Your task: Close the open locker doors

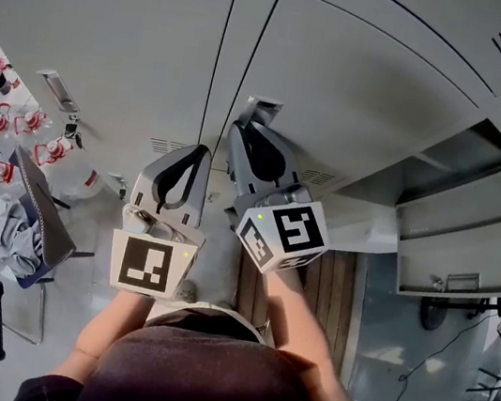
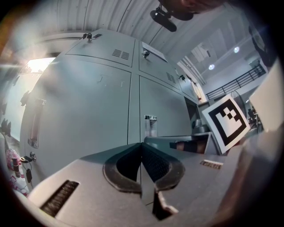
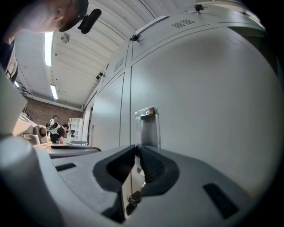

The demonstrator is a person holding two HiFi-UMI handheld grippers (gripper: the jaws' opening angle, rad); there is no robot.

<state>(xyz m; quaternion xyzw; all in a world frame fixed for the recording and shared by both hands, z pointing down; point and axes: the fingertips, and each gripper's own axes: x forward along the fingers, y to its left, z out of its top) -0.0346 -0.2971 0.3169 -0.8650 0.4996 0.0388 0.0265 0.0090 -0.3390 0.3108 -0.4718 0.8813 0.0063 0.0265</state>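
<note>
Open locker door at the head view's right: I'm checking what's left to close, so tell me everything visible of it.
The open locker door looks like pale grey sheet metal, swung well out from the locker bank, its dark compartment exposed behind it. A crease runs across the panel, and a small handle sits near one edge. Neither the left gripper nor the right gripper touches it; both are off to its left.

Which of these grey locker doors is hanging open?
The small grey metal locker door at the head view's far right: it stands swung out, away from its compartment. The large left door and large right door lie flush, shut.
</note>
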